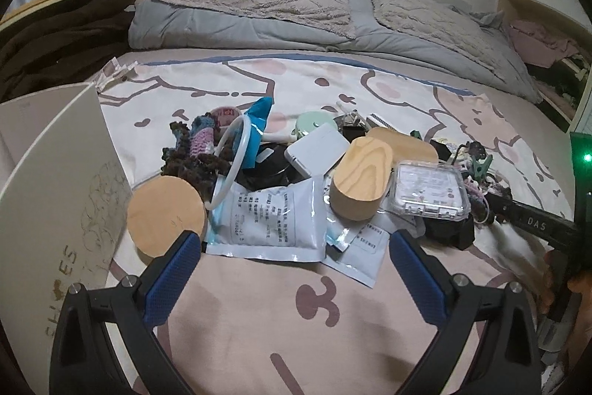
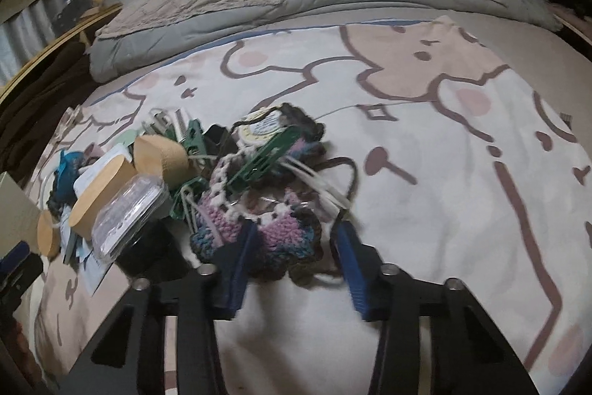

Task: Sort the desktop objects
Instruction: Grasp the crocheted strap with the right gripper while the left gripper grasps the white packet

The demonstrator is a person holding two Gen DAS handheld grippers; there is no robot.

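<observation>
Sorting looks barely begun: the pile, with a wooden oval box (image 1: 360,182), clear plastic case (image 1: 429,191) and foil pouch (image 1: 270,221), lies unsorted on the bedspread (image 1: 259,302), the left gripper (image 1: 292,269) spread wide and empty just short of it, the right gripper (image 2: 296,247) narrowed around, not visibly pinching, a crocheted piece (image 2: 259,228).

Left gripper (image 1: 292,245) jaws wide apart, right gripper (image 2: 296,239) jaws narrowed

Both my wrist cams sit low and close over the bed (image 1: 259,313), tilted down toward 12 o'clock. Left cam has the clutter pile (image 1: 296,173) dead ahead; right cam has the same pile (image 2: 122,195) at 10 o'clock.
</observation>
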